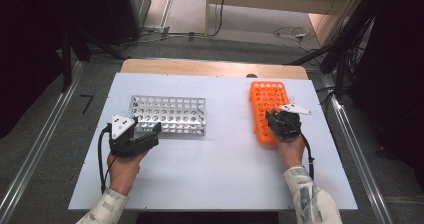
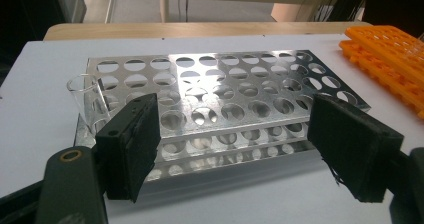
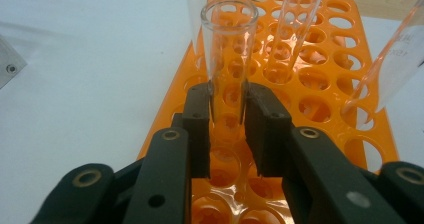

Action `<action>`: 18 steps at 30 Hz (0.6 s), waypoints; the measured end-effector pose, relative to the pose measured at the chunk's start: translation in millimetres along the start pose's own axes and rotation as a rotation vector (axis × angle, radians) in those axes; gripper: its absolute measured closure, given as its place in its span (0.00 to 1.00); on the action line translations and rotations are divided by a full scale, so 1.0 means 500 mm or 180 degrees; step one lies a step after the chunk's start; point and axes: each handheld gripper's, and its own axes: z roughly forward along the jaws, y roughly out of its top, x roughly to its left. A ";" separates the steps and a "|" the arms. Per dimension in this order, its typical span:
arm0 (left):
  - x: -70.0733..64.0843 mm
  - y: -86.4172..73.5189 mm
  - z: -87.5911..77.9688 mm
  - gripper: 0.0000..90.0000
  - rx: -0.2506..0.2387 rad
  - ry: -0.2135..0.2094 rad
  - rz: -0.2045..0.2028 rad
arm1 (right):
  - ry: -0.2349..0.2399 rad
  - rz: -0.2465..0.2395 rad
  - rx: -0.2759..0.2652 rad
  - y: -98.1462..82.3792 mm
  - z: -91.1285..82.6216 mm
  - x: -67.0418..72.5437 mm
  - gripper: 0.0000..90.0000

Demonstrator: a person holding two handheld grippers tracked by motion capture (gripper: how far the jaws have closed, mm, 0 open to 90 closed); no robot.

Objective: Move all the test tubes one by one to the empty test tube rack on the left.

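A clear glass test tube stands upright in the orange rack, and my right gripper is shut on its lower part, one pad on each side. In the high view that gripper sits over the near half of the orange rack. My left gripper is open with nothing between its pads, its jaws straddling the near side of the silver metal rack. A single glass tube stands at that rack's left end. From above, the left gripper lies at the near left corner of the metal rack.
Two more glass tubes lean in the orange rack's holes behind and to the right of the held one. Both racks rest on a white table board. Beyond the far edge lie floor, cables and dark stands.
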 end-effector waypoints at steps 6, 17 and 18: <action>0.000 0.000 0.000 0.23 -0.0003 -0.0003 -0.0005 | -0.0030 0.0039 -0.0012 0.000 0.000 -0.002 0.81; 0.001 0.001 -0.002 0.23 -0.0008 -0.0005 0.0000 | -0.0023 0.0018 -0.0180 0.017 -0.030 -0.001 0.81; 0.001 0.001 -0.002 0.23 -0.0008 -0.0002 0.0002 | -0.0029 0.0010 -0.0201 0.020 -0.034 0.000 0.81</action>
